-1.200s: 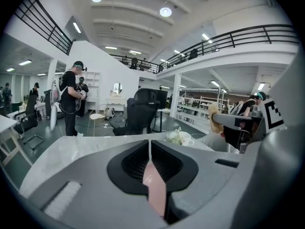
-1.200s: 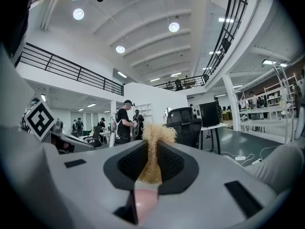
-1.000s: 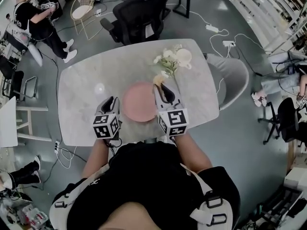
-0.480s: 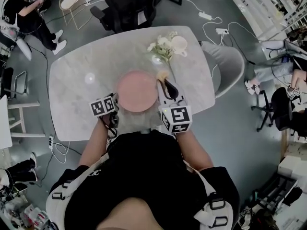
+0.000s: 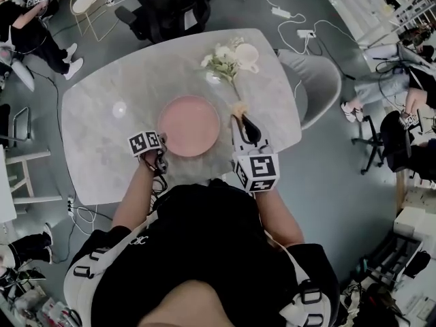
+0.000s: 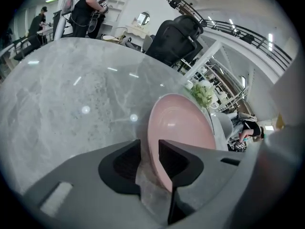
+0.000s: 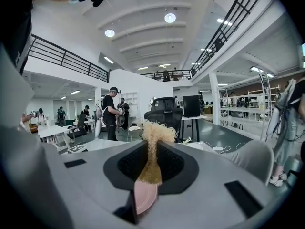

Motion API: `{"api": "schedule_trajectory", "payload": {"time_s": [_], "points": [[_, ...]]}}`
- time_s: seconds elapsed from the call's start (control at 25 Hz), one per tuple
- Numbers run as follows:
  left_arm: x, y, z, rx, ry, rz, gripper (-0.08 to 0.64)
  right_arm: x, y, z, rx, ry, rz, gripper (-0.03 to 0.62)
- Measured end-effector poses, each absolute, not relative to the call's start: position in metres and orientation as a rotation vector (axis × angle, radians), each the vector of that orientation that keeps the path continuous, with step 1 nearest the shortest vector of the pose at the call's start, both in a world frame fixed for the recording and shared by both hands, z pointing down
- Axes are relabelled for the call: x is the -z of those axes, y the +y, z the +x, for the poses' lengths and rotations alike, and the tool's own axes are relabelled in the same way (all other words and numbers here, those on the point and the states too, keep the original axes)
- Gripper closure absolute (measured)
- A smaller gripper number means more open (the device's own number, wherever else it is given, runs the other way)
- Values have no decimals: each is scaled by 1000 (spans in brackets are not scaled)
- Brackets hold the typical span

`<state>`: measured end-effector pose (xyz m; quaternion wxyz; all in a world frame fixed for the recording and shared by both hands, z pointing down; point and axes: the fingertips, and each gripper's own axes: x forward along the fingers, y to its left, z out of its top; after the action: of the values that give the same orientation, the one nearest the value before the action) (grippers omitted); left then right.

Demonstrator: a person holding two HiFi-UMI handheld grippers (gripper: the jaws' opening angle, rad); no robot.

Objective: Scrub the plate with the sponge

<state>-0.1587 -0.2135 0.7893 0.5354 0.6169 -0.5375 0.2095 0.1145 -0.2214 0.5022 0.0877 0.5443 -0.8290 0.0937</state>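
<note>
A pink plate (image 5: 189,125) lies on the marble table (image 5: 102,142). My left gripper (image 5: 161,157) is at the plate's near-left edge; in the left gripper view the pink plate (image 6: 181,132) has its rim running between the jaws of the left gripper (image 6: 150,159), which are shut on it. My right gripper (image 5: 240,122) stands just right of the plate, apart from it, shut on a tan fibrous sponge (image 5: 238,107). In the right gripper view the sponge (image 7: 153,140) sticks up out of the right gripper (image 7: 151,159), lifted off the table.
A vase of white flowers (image 5: 221,60) and a white cup (image 5: 246,56) stand at the table's far side. A black office chair (image 5: 163,5) is behind the table, a grey chair (image 5: 320,80) at its right. People stand and sit around the room.
My right gripper with the sponge has moved from the plate's right edge off to its right. My left gripper has turned and closed on the plate's near-left rim.
</note>
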Motion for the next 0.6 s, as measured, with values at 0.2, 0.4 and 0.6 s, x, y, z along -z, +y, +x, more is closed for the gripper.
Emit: {"api": "schedule_trajectory", "payload": {"time_s": [0.2,0.4,0.6], "points": [[-805,-208,-152,-584,-1251,1427,468,-504,-217,123,-290,-2444,1651,540],[-786,-215,-147,-428,-1227,1420,540,-504,-215,124,-294,-2445,1662,540],[-754,-220,-144,-463,-1249,1526,538,-502,-217,115,-291,-2473,1639,540]]}}
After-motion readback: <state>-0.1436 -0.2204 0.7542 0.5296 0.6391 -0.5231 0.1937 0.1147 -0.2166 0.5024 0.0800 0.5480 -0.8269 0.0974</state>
